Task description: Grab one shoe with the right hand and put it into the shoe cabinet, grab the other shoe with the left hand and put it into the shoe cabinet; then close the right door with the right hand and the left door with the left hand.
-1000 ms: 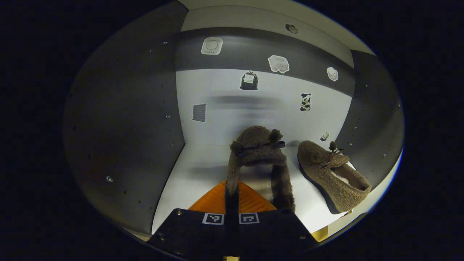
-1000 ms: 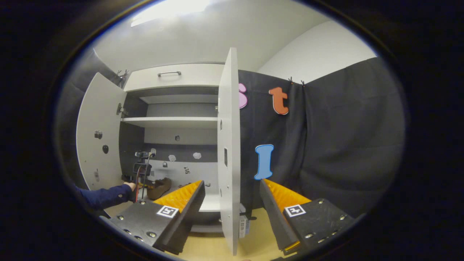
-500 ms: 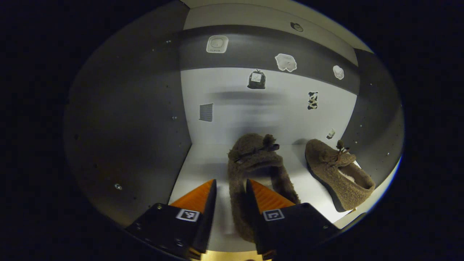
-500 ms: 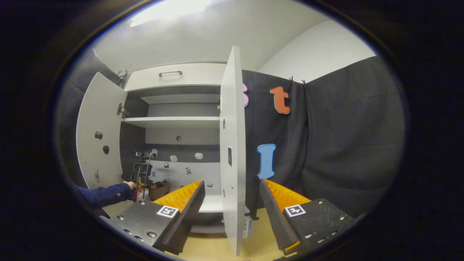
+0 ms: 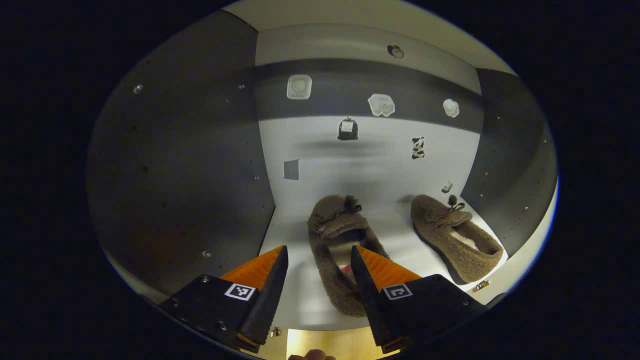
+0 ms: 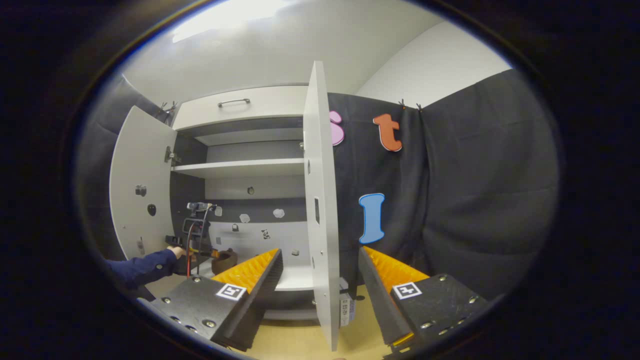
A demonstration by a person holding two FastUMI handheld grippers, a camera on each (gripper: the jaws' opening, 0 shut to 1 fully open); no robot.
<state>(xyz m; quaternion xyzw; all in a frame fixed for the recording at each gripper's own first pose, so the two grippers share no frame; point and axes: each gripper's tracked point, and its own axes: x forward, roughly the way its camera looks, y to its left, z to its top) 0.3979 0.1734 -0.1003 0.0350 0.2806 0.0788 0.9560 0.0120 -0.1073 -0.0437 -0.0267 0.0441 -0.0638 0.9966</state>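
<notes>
Two brown fuzzy shoes lie on the cabinet's pale bottom shelf (image 5: 295,300). One shoe (image 5: 336,250) lies just ahead of my left gripper (image 5: 318,248), which is open with its fingers apart from the shoe, its heel reaching between them. The other shoe (image 5: 455,235) rests to the right near the dark side wall. In the right gripper view, my right gripper (image 6: 320,251) is open and holds nothing, with the right door's (image 6: 317,200) edge straight ahead of it. The left door (image 6: 140,190) stands wide open. The left gripper (image 6: 196,235) and a blue sleeve (image 6: 145,267) reach into the cabinet beside a shoe (image 6: 225,260).
The cabinet has dark side walls (image 5: 190,165), an upper shelf (image 6: 240,167) and a drawer with a handle (image 6: 234,102) on top. Small stickers dot its back wall (image 5: 370,165). Black cloth (image 6: 475,200) hangs to the right. The floor (image 6: 300,345) is light wood.
My left gripper has opened, let go of the shoe and drawn back; the shoe now lies on the shelf. The right gripper has hardly moved.
</notes>
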